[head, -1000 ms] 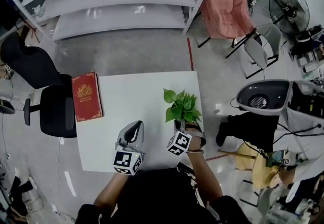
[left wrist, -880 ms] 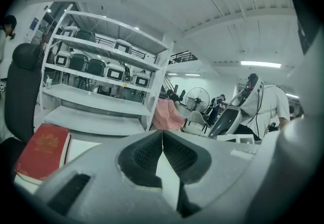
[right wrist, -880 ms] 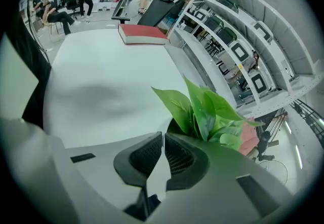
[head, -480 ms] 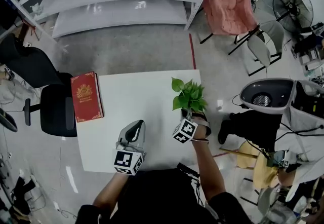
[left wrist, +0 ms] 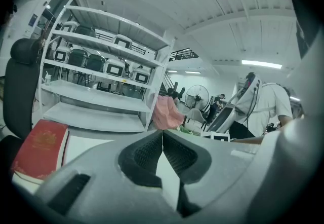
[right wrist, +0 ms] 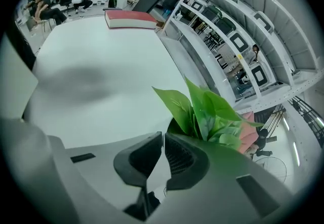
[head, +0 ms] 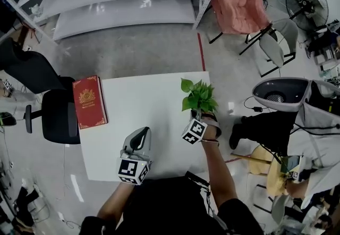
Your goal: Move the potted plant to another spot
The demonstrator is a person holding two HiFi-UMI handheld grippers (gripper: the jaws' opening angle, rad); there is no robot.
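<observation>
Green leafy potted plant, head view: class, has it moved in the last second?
Yes. The green leafy potted plant has moved with the right gripper toward the far right corner of the white table.

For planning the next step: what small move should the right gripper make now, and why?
Probably carry the potted plant leftward, toward the bare middle of the table. The right gripper is shut on its pot close to the table's right edge, where a slip could drop it off.

A black short-sleeved top covers the person at the near edge of the table. The left gripper and right gripper are smooth grey shells with black ribbed pads, each carrying a cube of black-and-white square markers.
</observation>
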